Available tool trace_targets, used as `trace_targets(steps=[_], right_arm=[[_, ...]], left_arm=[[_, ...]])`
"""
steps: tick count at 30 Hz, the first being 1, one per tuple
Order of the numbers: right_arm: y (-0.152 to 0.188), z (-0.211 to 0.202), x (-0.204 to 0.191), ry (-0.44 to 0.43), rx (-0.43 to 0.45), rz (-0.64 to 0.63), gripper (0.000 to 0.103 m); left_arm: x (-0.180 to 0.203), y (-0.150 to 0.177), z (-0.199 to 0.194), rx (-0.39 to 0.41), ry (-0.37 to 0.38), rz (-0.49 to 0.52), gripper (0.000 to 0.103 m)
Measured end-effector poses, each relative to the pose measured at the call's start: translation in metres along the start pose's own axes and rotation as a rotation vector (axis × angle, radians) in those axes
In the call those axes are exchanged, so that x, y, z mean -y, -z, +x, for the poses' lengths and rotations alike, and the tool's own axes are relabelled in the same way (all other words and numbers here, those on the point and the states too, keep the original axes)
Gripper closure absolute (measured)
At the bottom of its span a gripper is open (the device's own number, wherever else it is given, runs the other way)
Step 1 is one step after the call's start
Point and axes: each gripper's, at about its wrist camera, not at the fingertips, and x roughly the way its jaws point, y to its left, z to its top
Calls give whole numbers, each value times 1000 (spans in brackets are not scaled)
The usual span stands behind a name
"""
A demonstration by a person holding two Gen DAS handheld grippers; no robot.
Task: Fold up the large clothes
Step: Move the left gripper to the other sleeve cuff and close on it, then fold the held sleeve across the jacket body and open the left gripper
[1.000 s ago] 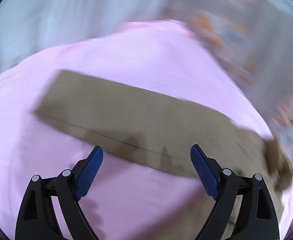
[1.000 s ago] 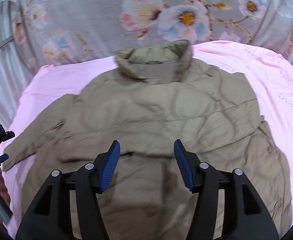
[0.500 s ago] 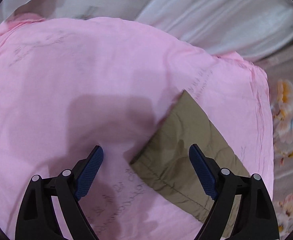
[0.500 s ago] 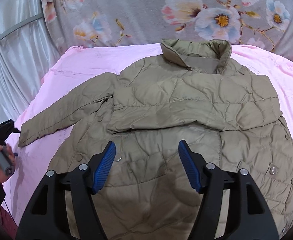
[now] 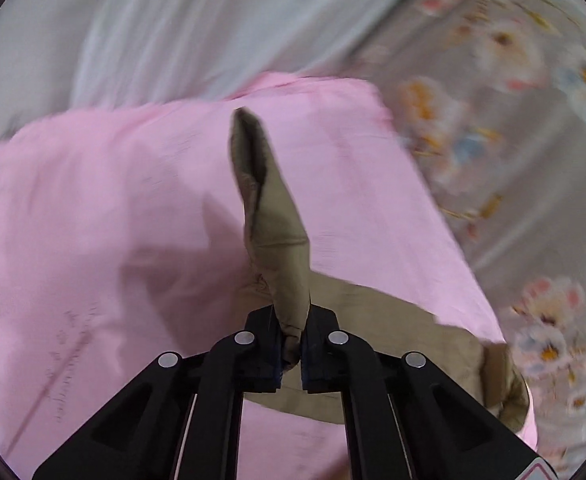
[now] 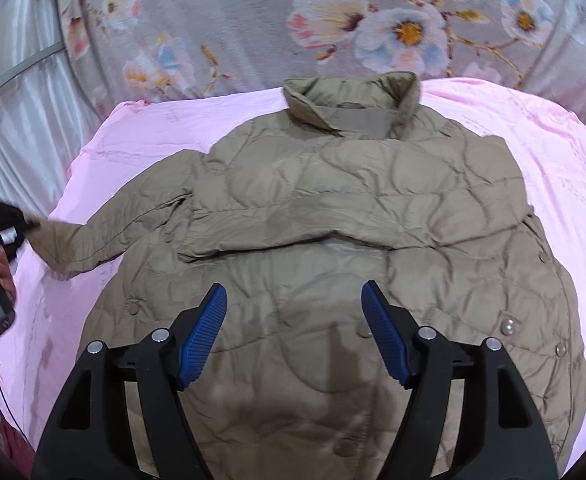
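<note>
Half a second earlier the left gripper (image 5: 291, 354) hung open over the cuff; it is now clamped shut on the sleeve (image 5: 277, 240), and the cuff end stands up from between the pads, clear of the pink sheet (image 5: 93, 208). The right gripper (image 6: 293, 336) remains wide open, holding nothing, above the lower front of the jacket (image 6: 353, 208). The jacket lies flat and face up on the sheet, collar (image 6: 353, 108) toward the floral cloth (image 6: 253, 20). In the right view the sleeve runs out to the sheet's left edge, where the left gripper (image 6: 3, 226) grips it. Bare sheet borders the jacket on the left and right. A white curtain (image 5: 153, 32) hangs beyond the sheet's far edge.
</note>
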Motion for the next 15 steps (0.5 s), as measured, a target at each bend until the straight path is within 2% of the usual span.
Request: trace_targets(steps=[2,5,9,12,13,15], right_arm=[[-1,-2,8,9,1,11,35],[-1,-6,21,25,7,25,35],[-2,-12,45,61,17,59,35],[-3,-19,69,95,27,97,35],[-3,-21,78,109,30,111,35],[-3,-25,94,136,32,132,35]], left_arm=[[45,5,-12,17,54,100,100],[128,31,-33,12,176,257,100],[216,87,-47,-64,328,399,100],[278,151,-47,-153,406,513,99],[288,169,-44,-186,413,528,94],[302,203,-32,-272,393,544,74]])
